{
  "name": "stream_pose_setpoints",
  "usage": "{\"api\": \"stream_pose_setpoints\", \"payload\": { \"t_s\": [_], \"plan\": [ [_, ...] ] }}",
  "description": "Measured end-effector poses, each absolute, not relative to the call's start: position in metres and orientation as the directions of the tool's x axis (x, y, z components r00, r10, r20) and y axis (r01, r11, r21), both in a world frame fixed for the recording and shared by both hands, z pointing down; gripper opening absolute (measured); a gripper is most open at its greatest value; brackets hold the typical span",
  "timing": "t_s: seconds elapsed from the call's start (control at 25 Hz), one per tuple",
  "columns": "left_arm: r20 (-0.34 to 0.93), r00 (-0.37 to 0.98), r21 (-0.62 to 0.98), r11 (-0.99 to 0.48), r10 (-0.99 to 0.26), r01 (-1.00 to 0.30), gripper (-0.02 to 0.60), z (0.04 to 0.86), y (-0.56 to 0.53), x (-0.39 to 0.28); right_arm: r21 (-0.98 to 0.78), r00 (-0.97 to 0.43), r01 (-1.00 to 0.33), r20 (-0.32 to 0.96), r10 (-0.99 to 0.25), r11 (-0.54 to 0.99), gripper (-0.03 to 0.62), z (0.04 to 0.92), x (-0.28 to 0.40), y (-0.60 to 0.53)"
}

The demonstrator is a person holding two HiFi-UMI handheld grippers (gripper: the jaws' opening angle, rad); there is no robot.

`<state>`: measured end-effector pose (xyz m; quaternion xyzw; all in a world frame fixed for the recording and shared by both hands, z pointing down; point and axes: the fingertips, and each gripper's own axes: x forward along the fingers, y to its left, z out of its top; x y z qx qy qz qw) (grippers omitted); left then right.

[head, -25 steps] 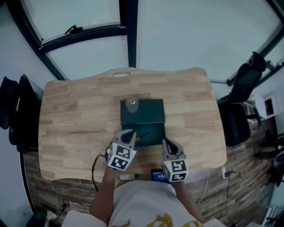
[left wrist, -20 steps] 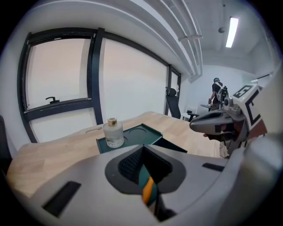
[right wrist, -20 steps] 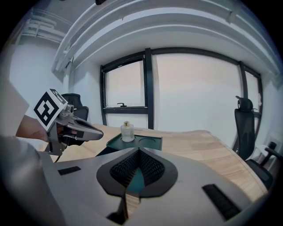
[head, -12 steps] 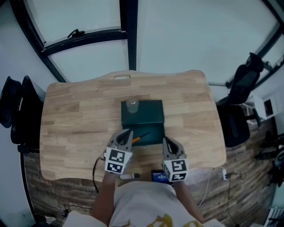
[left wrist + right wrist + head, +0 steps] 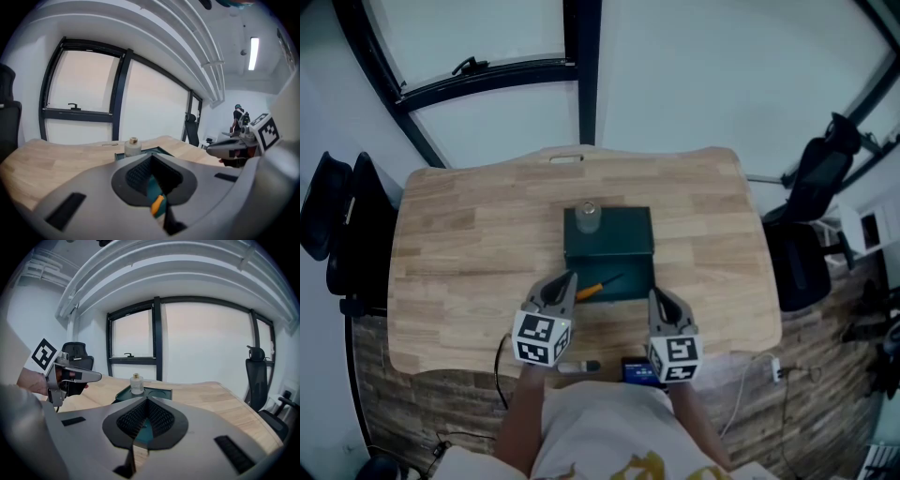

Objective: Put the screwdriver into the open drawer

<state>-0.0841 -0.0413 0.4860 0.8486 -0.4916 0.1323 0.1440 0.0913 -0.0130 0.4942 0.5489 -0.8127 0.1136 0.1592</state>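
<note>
Left gripper (image 5: pixel 569 278) hovers with its tip just beside the orange end of the screwdriver (image 5: pixel 598 285), which lies slantwise inside the open drawer (image 5: pixel 636 281), and that's the danger: any swing of that tip could catch the handle and flick it over the front edge onto the table (image 5: pixel 469 253). Its jaws are pressed together on nothing, the handle only showing through the gap behind them, while the right gripper (image 5: pixel 655 296), also closed and empty, hangs at the drawer's other front corner
</note>
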Motion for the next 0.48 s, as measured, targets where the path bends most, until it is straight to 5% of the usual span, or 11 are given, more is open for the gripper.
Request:
{"api": "stream_pose_setpoints", "payload": {
  "t_s": [0.48],
  "plan": [
    [0.311,0.5,0.045,-0.513,-0.808,-0.857,0.0,0.4763,-0.0333,-0.0824,0.01,-0.342,-0.927,0.386,-0.857,0.375,-0.002,0.4967,0.0934,-0.0071]
  ]
}}
